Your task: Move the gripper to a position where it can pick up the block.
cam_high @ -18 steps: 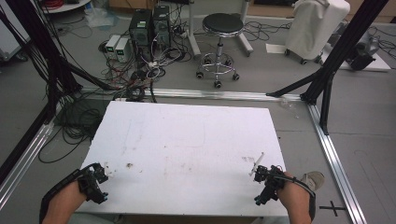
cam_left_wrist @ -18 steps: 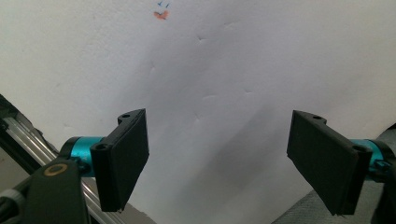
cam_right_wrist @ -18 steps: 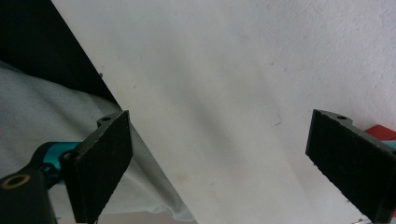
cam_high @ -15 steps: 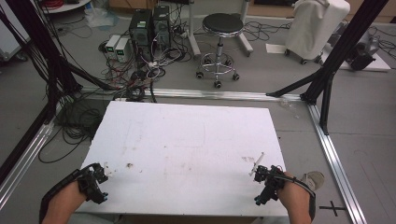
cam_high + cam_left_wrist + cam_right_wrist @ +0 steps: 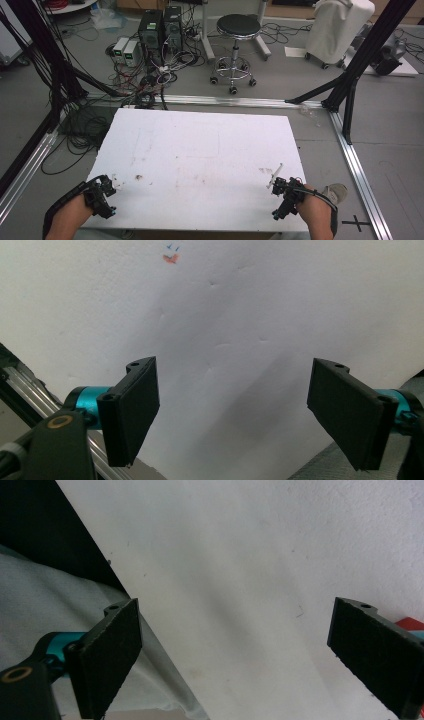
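My left gripper [image 5: 103, 196] rests at the near left corner of the white table [image 5: 200, 150], held by a hand. In the left gripper view it [image 5: 233, 371] is open wide, with bare white tabletop between the black pads [image 5: 132, 405]. My right gripper [image 5: 281, 199] sits at the near right edge of the table. In the right gripper view it [image 5: 235, 609] is also open, with nothing between the pads [image 5: 107, 655]. A thin white stick [image 5: 275, 174] lies on the table just beyond the right gripper.
A small brown stain [image 5: 138, 177] marks the table near the left gripper. An orange and blue mark [image 5: 171, 256] lies ahead of the left jaws. Beyond the table stand a black stool [image 5: 235, 30], computer boxes [image 5: 159, 27] with cables, and black frame posts [image 5: 350, 75].
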Motion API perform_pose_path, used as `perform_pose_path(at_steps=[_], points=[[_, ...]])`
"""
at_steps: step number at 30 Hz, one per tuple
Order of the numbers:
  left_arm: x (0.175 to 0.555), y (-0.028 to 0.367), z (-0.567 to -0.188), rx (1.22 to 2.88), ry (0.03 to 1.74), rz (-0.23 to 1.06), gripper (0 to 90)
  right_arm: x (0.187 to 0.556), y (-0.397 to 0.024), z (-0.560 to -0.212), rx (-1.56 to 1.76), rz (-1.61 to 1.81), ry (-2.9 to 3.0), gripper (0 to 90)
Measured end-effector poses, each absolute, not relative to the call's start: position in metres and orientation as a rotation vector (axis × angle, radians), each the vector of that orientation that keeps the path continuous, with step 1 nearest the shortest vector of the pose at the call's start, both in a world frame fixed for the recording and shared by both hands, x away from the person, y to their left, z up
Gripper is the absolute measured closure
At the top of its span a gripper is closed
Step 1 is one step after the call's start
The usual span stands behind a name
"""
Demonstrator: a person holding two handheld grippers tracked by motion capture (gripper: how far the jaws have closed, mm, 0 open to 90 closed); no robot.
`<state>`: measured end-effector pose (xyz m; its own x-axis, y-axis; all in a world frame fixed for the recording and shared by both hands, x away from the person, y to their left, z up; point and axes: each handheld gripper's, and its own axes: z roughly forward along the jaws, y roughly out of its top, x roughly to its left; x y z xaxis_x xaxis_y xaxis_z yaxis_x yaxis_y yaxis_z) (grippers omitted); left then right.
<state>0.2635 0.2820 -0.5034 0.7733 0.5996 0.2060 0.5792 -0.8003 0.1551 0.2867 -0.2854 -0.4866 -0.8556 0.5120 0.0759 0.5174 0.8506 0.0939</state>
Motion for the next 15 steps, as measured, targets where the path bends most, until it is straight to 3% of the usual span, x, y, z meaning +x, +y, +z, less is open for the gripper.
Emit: perform_pose_path(at_steps=[15], points=[[0.262,0.283,-0.502,2.863,0.962,0.387,21.1,0.288,-0.297,-0.485,-0.874,-0.284,-2.977,6.9]])
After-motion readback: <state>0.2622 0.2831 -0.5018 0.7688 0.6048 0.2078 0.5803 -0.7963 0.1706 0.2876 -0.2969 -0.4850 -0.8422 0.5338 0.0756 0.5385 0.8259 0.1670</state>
